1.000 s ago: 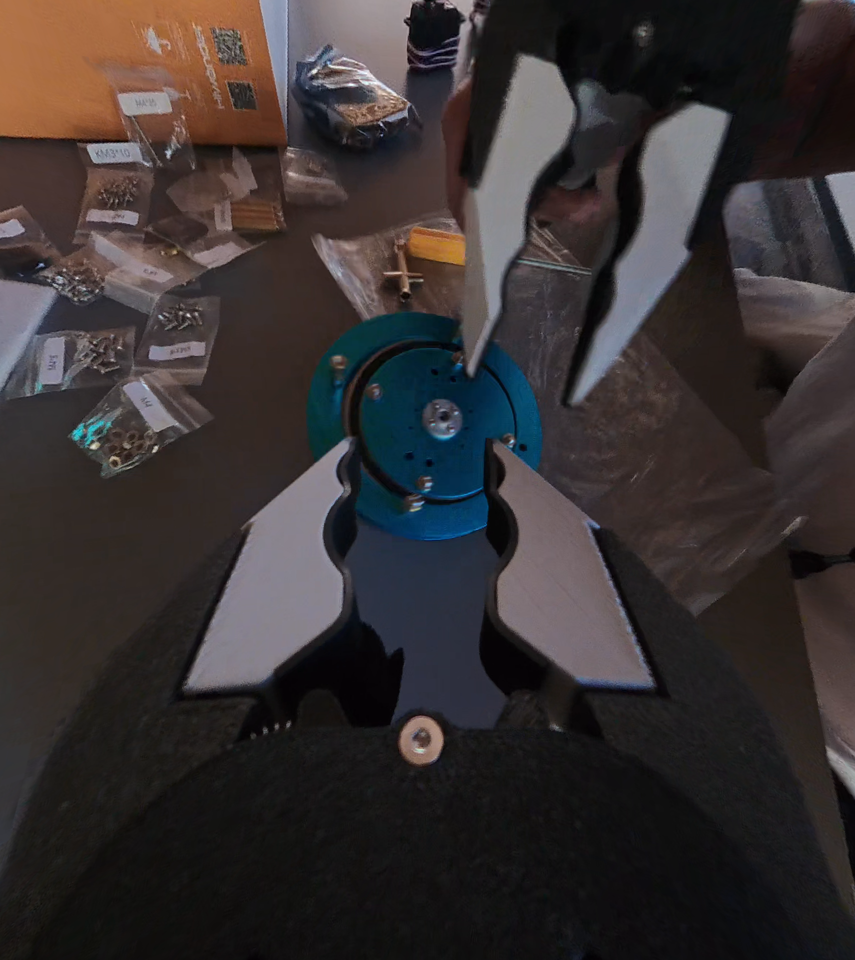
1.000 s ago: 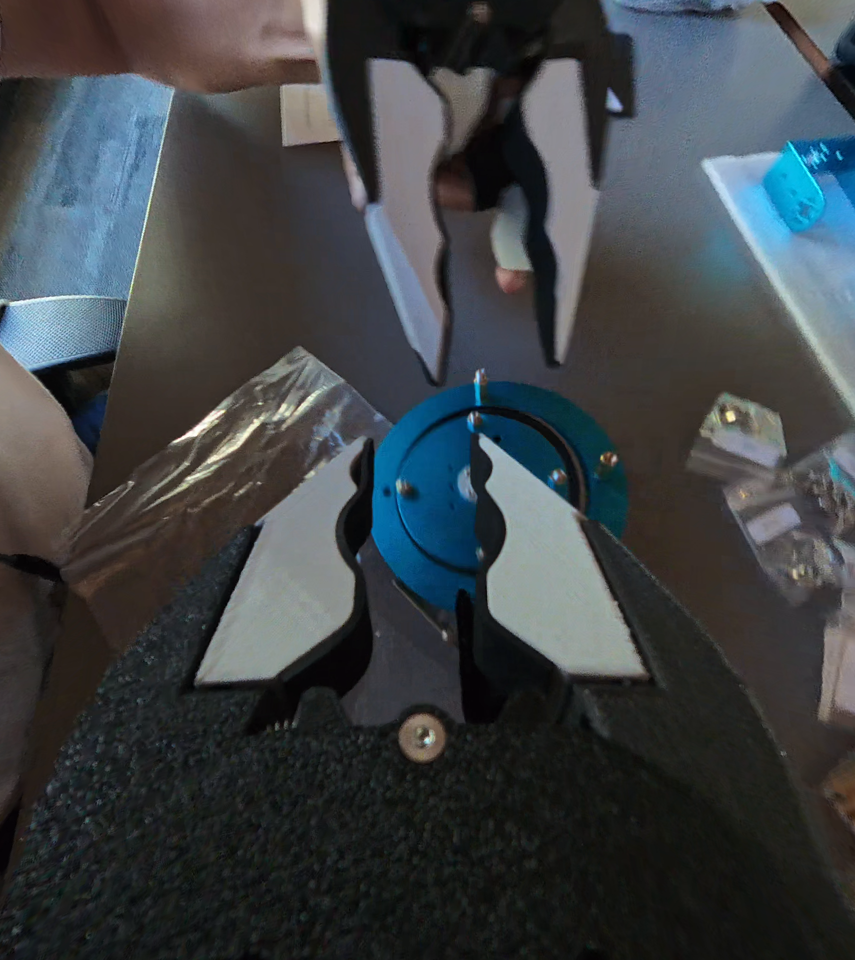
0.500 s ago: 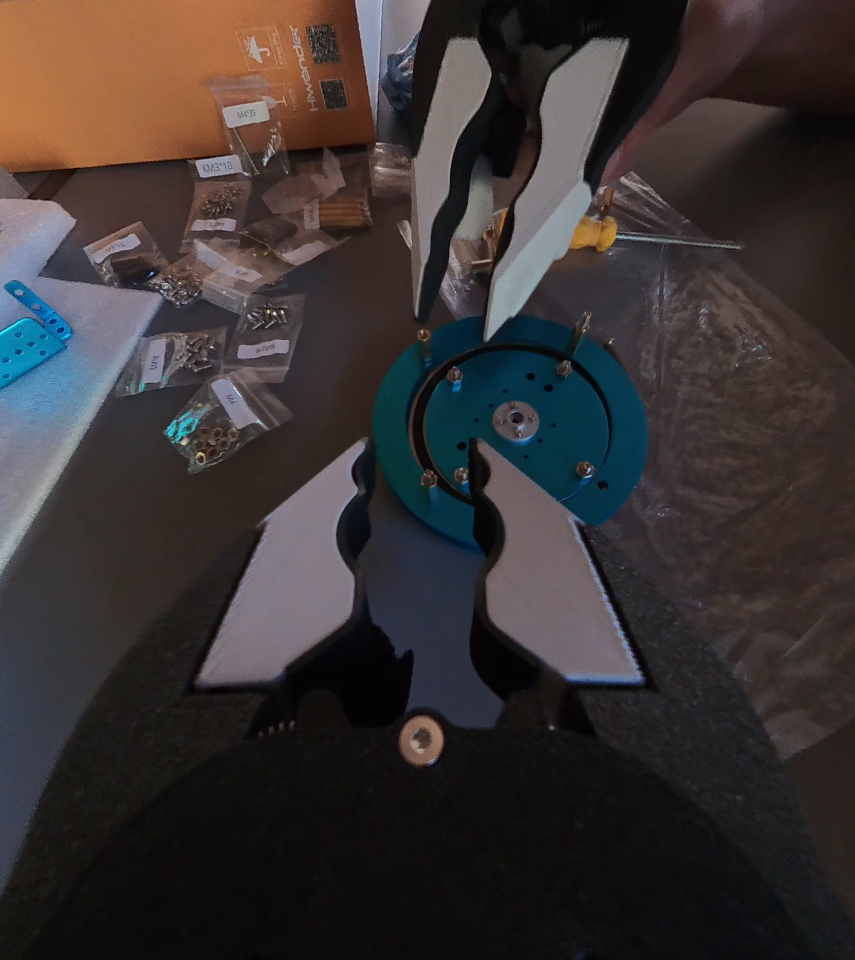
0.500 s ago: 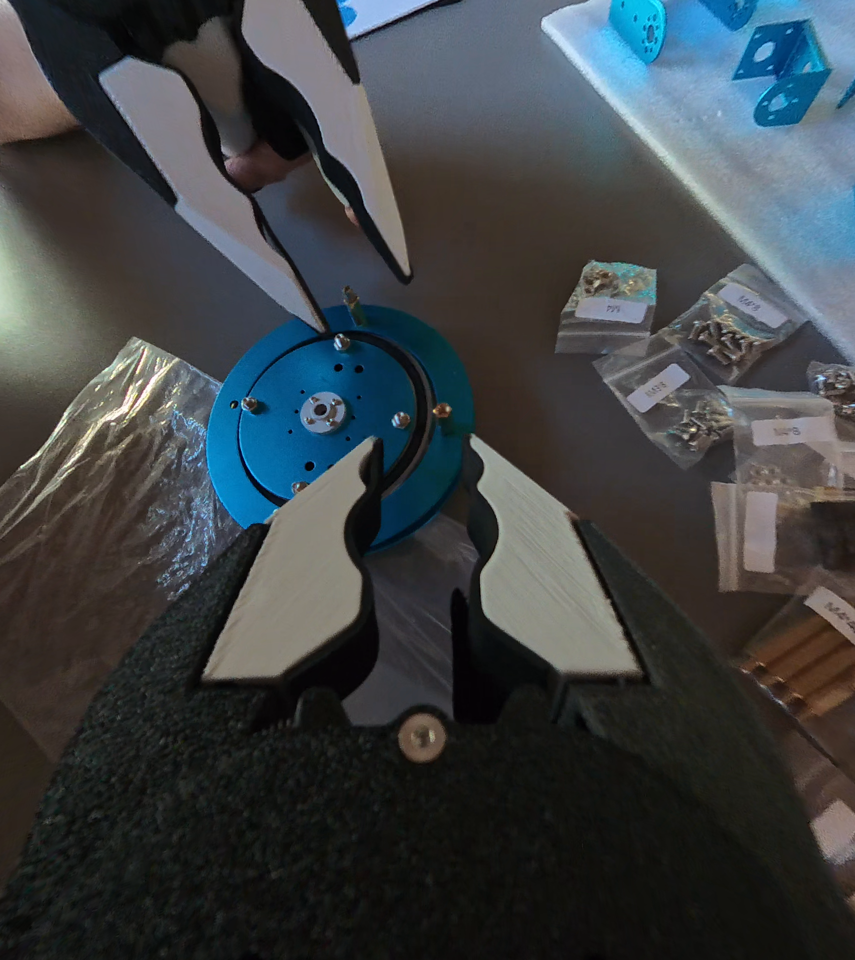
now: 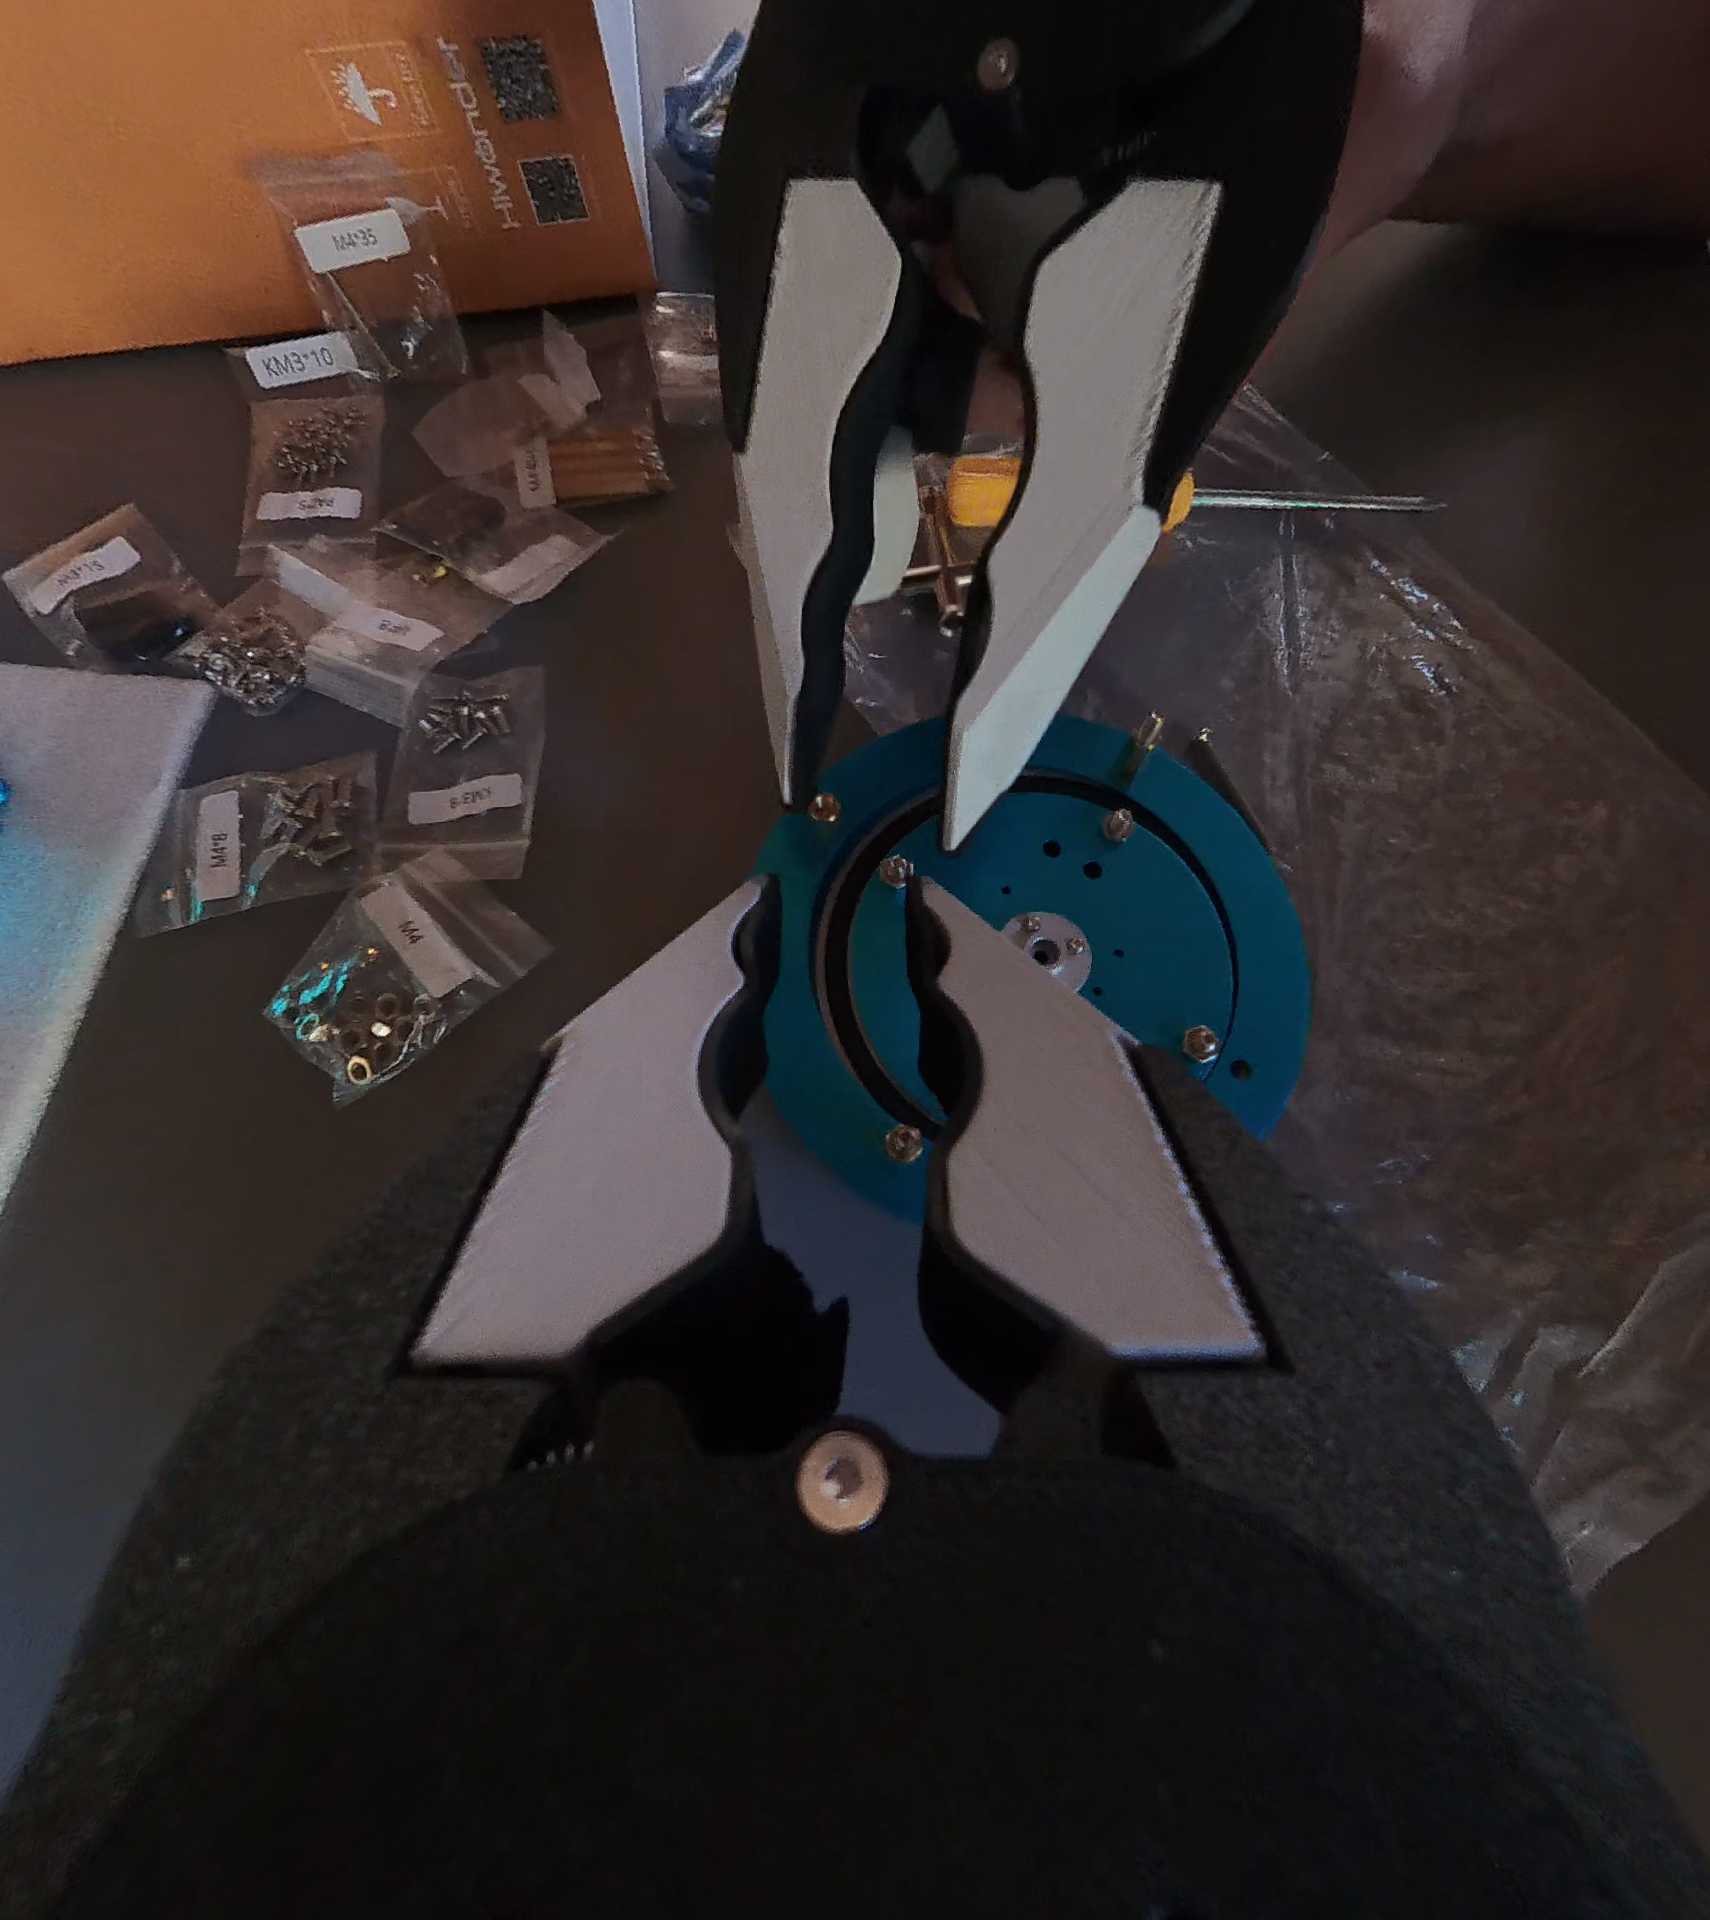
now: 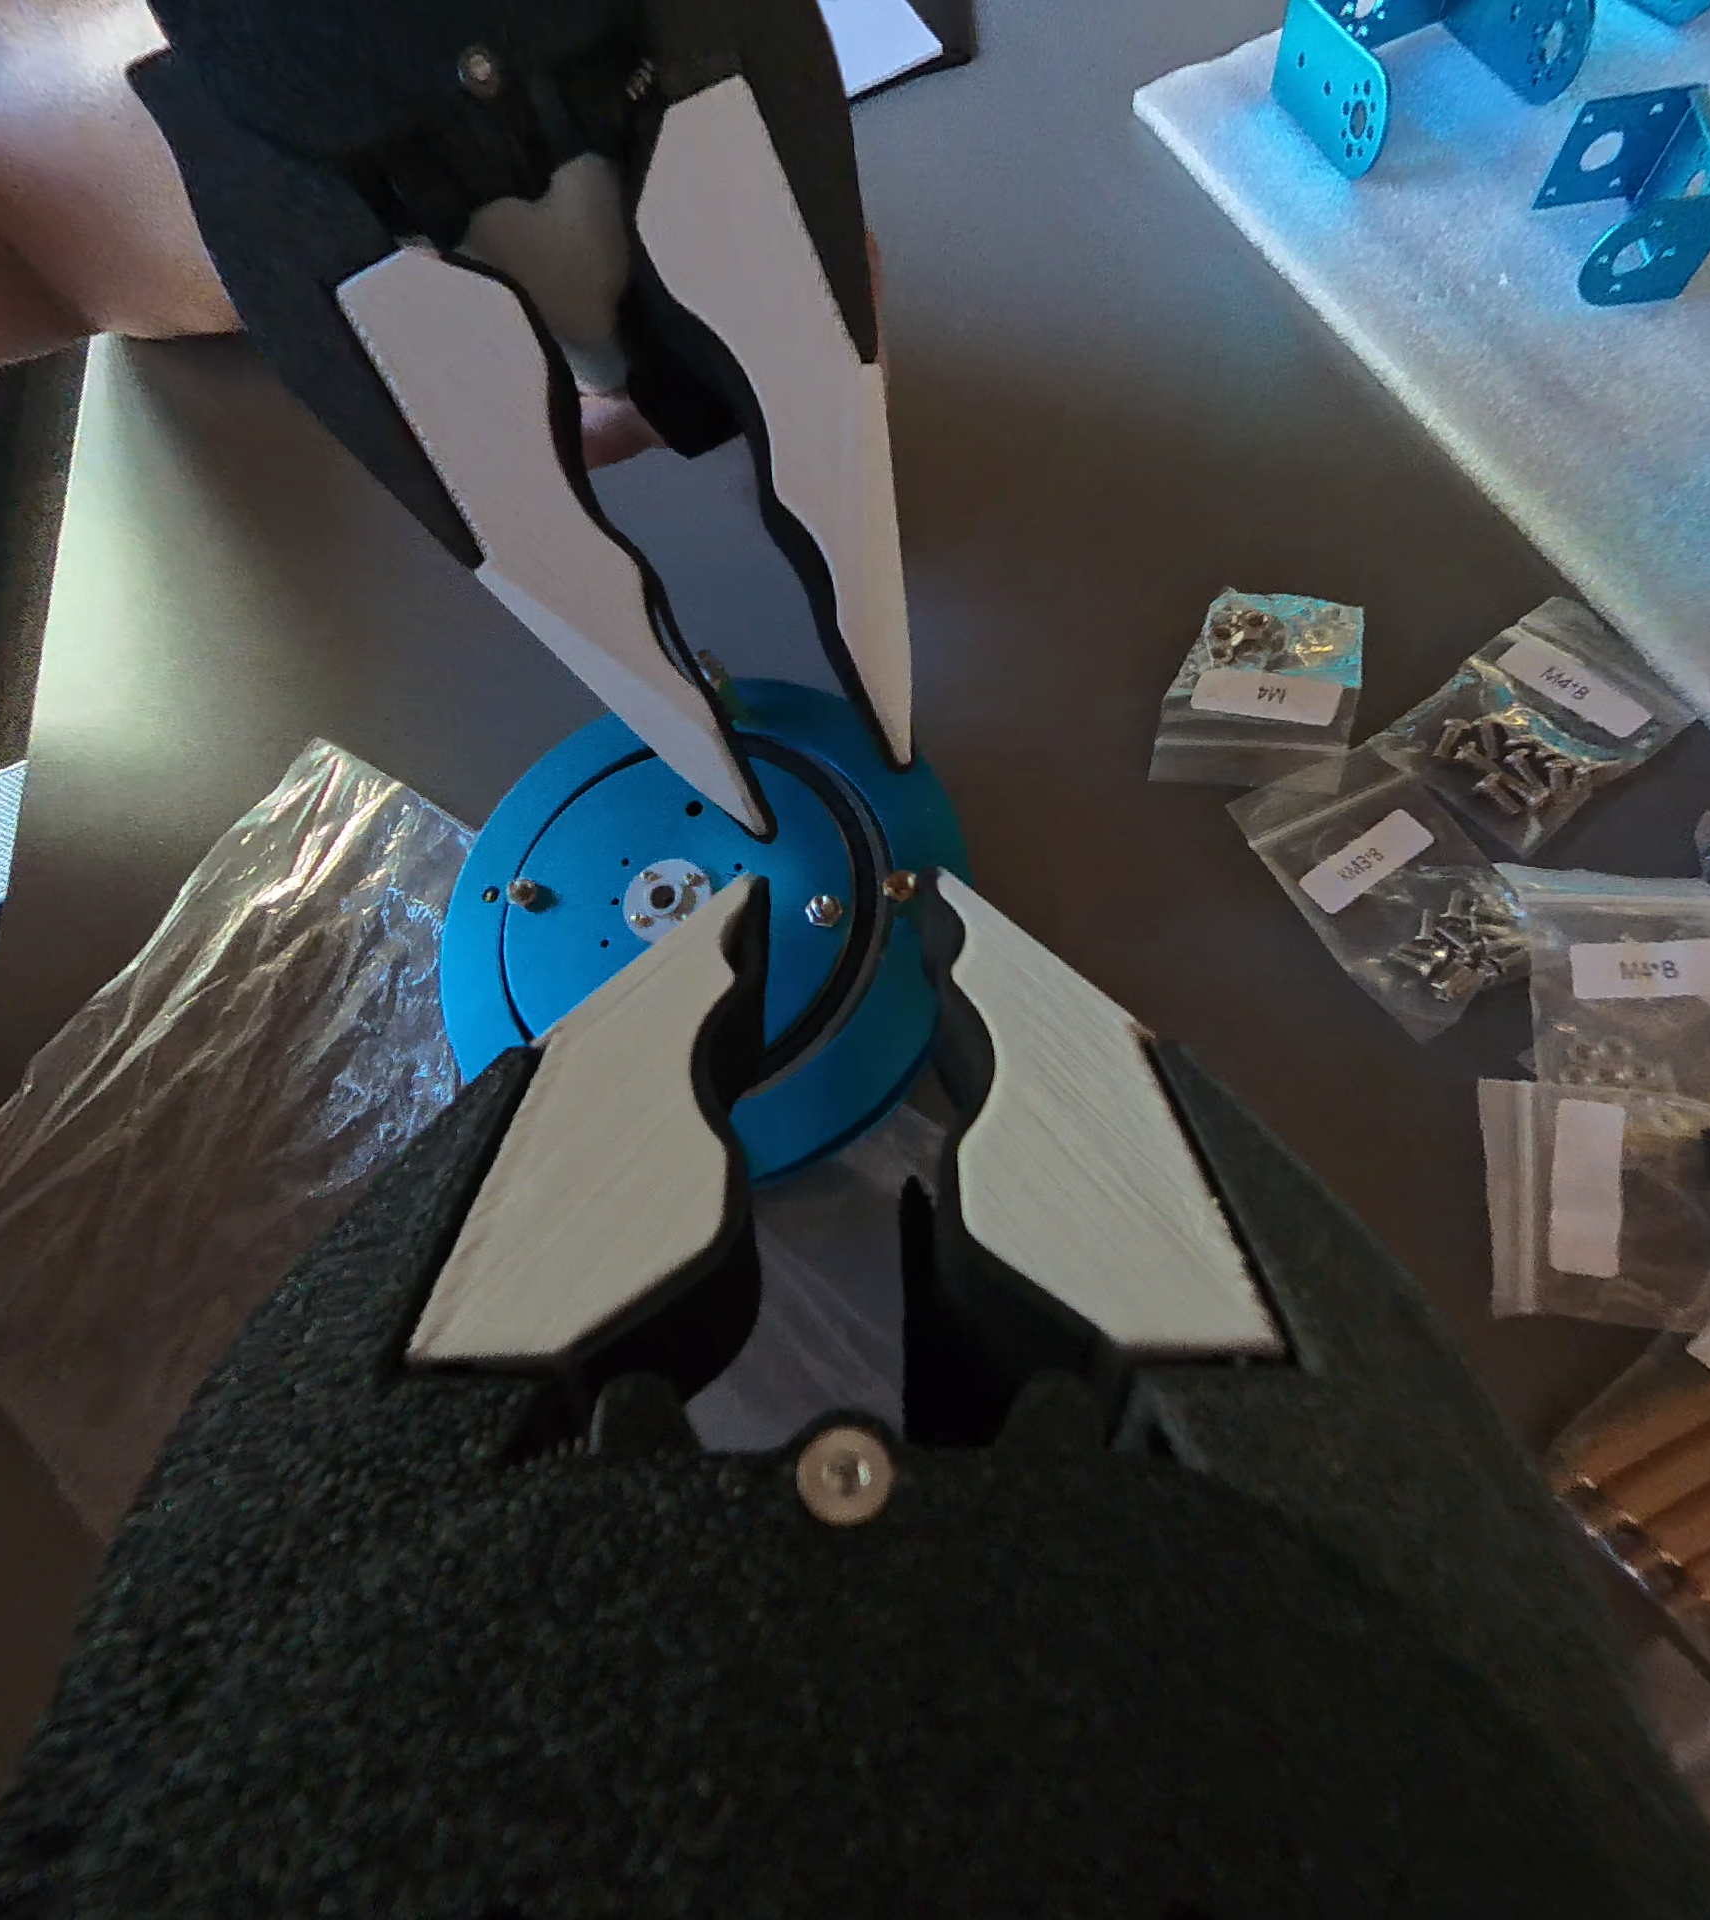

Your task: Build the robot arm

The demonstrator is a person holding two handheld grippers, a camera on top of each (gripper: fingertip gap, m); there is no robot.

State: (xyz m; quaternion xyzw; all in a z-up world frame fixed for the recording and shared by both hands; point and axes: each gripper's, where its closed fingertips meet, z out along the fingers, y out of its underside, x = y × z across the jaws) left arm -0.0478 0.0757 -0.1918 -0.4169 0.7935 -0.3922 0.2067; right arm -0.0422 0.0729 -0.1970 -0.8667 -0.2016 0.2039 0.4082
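While both claws, left claw (image 5: 835, 883) and right claw (image 6: 846, 883), gape empty over it, the stiff blue metal disc (image 5: 1173, 966) looks weighty, best gripped at its rim.

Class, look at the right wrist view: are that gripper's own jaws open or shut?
Open. The right gripper shows a clear gap between its tips, with the blue round plate visible through it; nothing is clamped between them.

Looking steeply down from close above the blue disc (image 5: 1173, 935), left wrist view from one side, right wrist view from the opposite side (image 6: 622, 831). Facing each other, probably slightly off-axis. Shared: disc, clear plastic sheet (image 5: 1505, 935) beside it.
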